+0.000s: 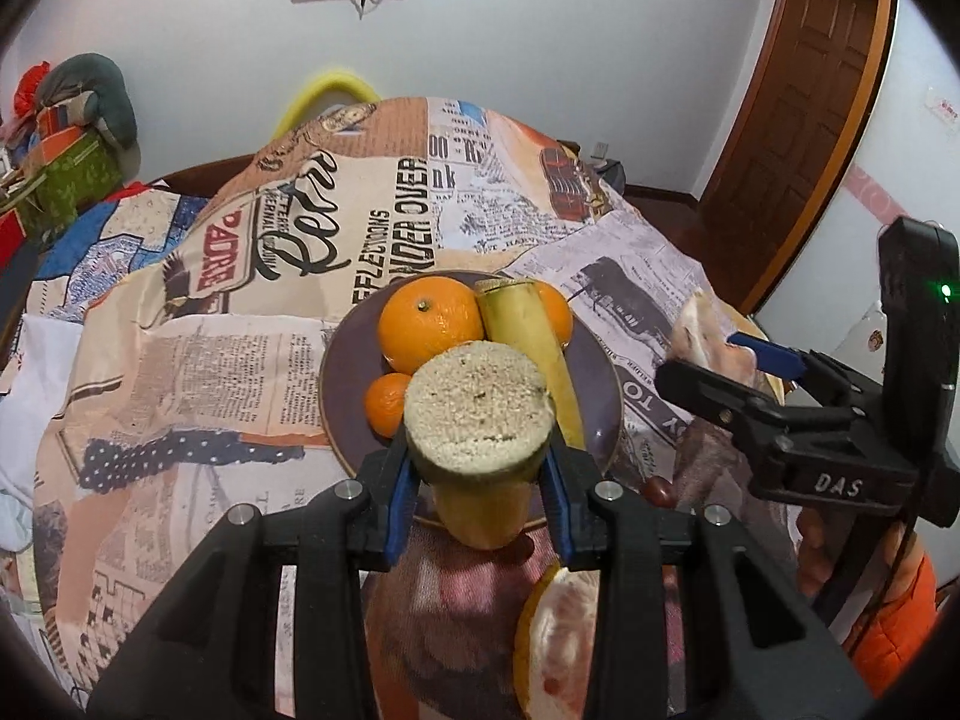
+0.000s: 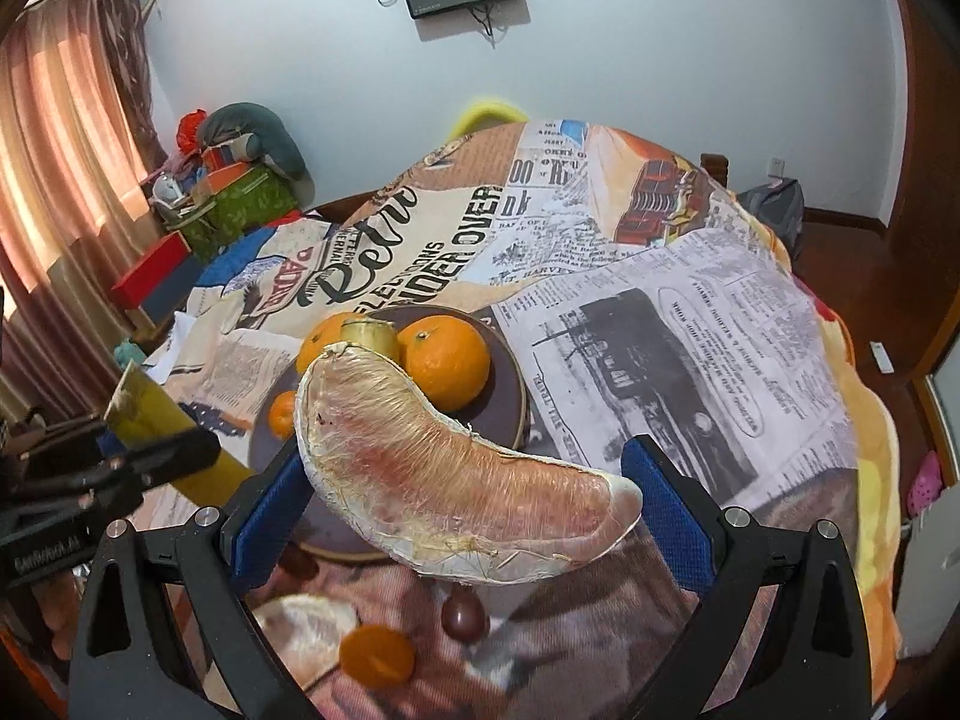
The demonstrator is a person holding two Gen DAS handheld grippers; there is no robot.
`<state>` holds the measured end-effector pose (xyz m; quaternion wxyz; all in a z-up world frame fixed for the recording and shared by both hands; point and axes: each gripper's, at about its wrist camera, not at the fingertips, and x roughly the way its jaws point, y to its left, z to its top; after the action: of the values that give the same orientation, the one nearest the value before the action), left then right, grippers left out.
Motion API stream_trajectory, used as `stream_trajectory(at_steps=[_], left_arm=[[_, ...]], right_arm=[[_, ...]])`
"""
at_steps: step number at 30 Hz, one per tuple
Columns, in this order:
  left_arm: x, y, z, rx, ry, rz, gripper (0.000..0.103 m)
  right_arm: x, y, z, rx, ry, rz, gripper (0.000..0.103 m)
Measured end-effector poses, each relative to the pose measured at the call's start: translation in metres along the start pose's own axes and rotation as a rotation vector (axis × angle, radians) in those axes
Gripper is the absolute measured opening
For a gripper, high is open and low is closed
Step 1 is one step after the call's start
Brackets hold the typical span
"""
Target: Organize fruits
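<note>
Just short of the purple plate (image 1: 600,414), on its near side, a yellow-green sugarcane piece (image 1: 480,420) was held clamped between the blue pads of the left gripper (image 1: 480,480), its fibrous cut end turned toward the camera and its long axis pointing ahead toward the plate. On the plate were seen a large orange (image 1: 429,321), a small orange (image 1: 387,402) and a second sugarcane piece (image 1: 528,342) lying lengthwise. To the right of the plate, a peeled pomelo segment (image 2: 456,480) was gripped across its length by the right gripper (image 2: 468,516), hovering over the plate's near rim. Both loads were judged almost equally close to the plate. Nearer than the plate, another pomelo piece (image 2: 300,630) and a dark red fruit (image 2: 462,615) lay on the newspaper-print cloth (image 2: 660,330).
</note>
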<state>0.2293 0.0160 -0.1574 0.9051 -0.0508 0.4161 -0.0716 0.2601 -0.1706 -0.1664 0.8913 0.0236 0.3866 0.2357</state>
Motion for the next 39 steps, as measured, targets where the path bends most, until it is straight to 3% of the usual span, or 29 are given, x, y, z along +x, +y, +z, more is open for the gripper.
stream_trajectory(at_steps=[19, 27, 31, 39], left_arm=[[0.039, 0.016, 0.023, -0.025, 0.010, 0.006, 0.036], [0.048, 0.019, 0.030, -0.026, 0.007, 0.001, 0.036], [0.050, 0.016, 0.033, 0.001, -0.002, 0.036, 0.037], [0.058, 0.024, 0.043, 0.008, 0.024, 0.038, 0.048]], right_arm=[[0.049, 0.006, 0.020, 0.013, 0.068, 0.074, 0.101], [0.059, -0.007, 0.019, 0.080, 0.105, 0.113, 0.102], [0.059, -0.005, 0.019, 0.063, 0.116, 0.102, 0.102], [0.058, -0.004, 0.017, 0.008, 0.124, 0.090, 0.102]])
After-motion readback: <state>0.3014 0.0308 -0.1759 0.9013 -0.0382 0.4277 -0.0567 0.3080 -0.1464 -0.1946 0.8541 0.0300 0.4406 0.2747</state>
